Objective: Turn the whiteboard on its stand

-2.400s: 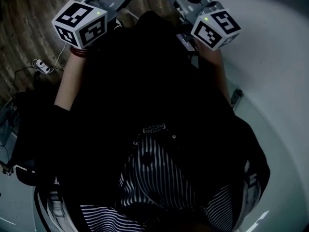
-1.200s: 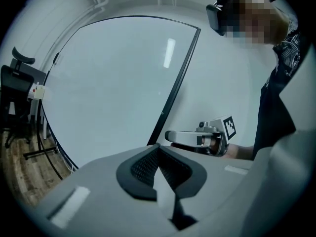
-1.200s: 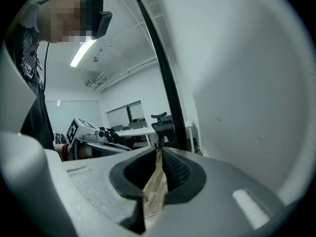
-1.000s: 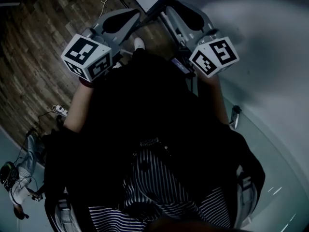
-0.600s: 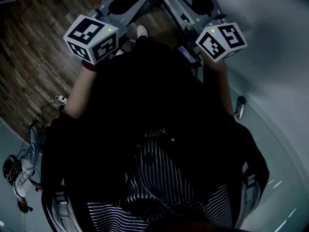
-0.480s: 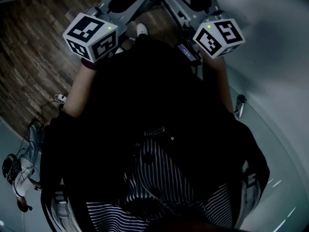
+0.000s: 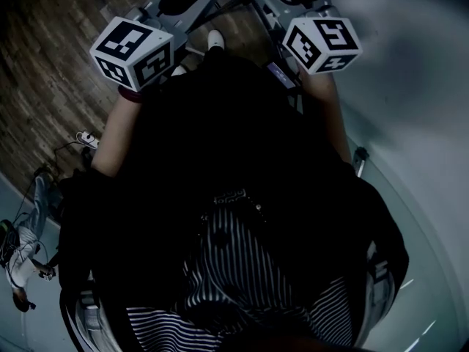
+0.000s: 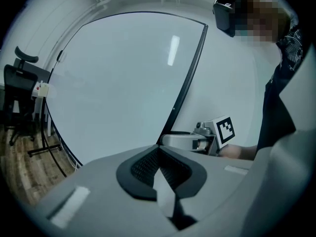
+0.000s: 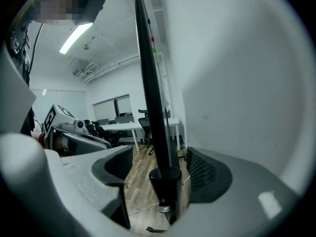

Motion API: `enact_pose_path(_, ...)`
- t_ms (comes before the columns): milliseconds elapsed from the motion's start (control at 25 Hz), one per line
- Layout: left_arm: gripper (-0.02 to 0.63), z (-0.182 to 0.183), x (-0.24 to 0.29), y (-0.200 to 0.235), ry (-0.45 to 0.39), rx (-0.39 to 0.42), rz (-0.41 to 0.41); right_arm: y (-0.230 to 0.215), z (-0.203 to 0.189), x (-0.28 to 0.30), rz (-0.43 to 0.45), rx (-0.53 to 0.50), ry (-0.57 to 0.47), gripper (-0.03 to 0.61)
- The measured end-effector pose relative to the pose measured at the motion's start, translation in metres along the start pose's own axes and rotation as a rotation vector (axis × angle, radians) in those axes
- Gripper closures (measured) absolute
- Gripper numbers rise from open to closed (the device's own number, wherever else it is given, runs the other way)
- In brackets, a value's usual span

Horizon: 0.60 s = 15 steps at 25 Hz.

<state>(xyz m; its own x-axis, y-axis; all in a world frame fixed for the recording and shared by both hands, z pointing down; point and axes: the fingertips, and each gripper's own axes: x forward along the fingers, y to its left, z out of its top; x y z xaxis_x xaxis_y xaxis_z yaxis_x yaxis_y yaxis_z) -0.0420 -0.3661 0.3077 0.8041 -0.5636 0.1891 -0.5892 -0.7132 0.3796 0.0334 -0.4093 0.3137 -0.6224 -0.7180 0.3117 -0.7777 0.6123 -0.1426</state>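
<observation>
Whiteboard (image 8: pixel 123 83) fills upper left of the left gripper view, its black edge post (image 9: pixel 154 107) standing centre-frame between the right gripper (image 9: pixel 160 171) jaws, which have just been opening and stand clear of it, probably releasing to regrip for the turn; left gripper (image 8: pixel 158 152) jaws pressed together, empty, by that edge.

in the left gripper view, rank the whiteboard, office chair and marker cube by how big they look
1. whiteboard, fills most of the view
2. chair, far left
3. marker cube, smallest, though likely nearer the camera than the chair
</observation>
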Motion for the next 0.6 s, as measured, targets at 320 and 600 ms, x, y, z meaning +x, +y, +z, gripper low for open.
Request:
enact_pose_path(320, 0.607, -0.019, -0.025, -0.004, 0.014, -0.018, 0.009, 0.008, -0.035, 0.002, -0.041, -0.001, 0.072, 0.246)
enact_pose_path(600, 0.607, -0.003, -0.015, 0.019, -0.002, -0.017, 0.057, -0.012, -0.014, 0.016, -0.077, -0.109, 0.047, 0.407)
